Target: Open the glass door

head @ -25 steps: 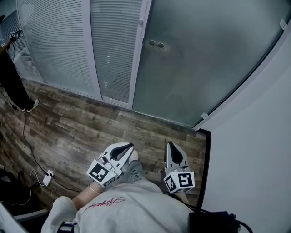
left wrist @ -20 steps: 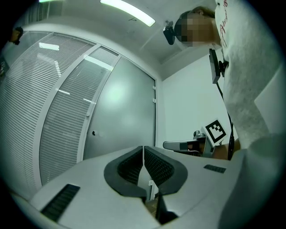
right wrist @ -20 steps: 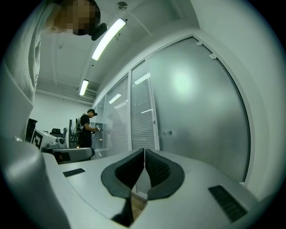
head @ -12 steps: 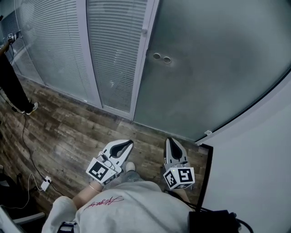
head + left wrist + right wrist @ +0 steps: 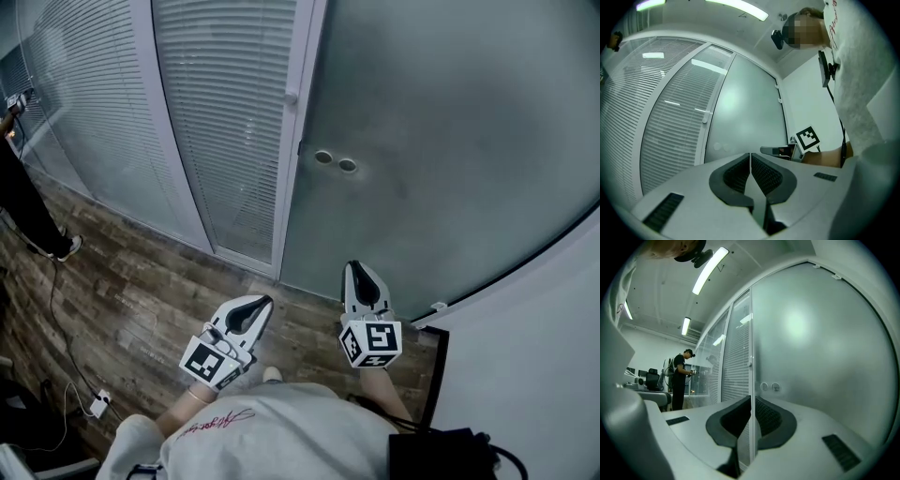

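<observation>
Left gripper [image 5: 265, 302] and right gripper [image 5: 355, 267], each with jaws pressed together on nothing, point at the glass door [image 5: 450, 141] without touching it

Straight ahead, the door is one wide frosted grey-green pane whose left edge meets a white frame post [image 5: 302, 112]; two small round fittings [image 5: 336, 161] sit on the glass near that edge, above the right gripper. Left of the post stand glazed panels with slatted blinds [image 5: 225, 122], a white wall [image 5: 534, 375] closes the right side, and a cable with a white adapter [image 5: 98, 405] lies on the wood-pattern floor [image 5: 141, 272]. The right gripper view shows a person in black [image 5: 679, 380] standing along the glazing, cut off at the head view's left edge; the left gripper view catches the right gripper's marker cube [image 5: 807, 138] alongside
</observation>
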The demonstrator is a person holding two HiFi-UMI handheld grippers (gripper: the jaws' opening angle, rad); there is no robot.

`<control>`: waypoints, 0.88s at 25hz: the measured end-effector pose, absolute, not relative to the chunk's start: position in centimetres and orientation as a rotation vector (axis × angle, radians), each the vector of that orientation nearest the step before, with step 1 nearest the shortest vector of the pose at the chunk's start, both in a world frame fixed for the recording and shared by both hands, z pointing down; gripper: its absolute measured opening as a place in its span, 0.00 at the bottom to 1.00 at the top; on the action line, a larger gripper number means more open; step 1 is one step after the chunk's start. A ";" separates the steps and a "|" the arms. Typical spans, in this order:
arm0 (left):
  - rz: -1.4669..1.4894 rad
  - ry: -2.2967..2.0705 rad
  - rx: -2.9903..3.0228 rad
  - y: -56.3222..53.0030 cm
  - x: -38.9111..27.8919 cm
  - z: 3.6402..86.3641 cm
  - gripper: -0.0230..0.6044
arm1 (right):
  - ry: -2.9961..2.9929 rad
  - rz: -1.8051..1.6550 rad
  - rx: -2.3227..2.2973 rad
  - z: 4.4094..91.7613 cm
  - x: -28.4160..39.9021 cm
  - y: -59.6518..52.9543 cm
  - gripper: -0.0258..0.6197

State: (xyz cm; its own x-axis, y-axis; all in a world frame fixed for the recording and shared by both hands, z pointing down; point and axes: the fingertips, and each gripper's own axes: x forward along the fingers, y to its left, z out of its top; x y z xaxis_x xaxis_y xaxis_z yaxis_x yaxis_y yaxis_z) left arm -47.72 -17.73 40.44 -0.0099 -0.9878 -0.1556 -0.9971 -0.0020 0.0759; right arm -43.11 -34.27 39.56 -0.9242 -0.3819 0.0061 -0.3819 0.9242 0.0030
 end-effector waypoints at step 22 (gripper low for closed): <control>0.170 2.359 -2.106 -15.2 -56.1 41.5 0.08 | -2.912 0.085 1.085 40.2 -63.8 -52.1 0.27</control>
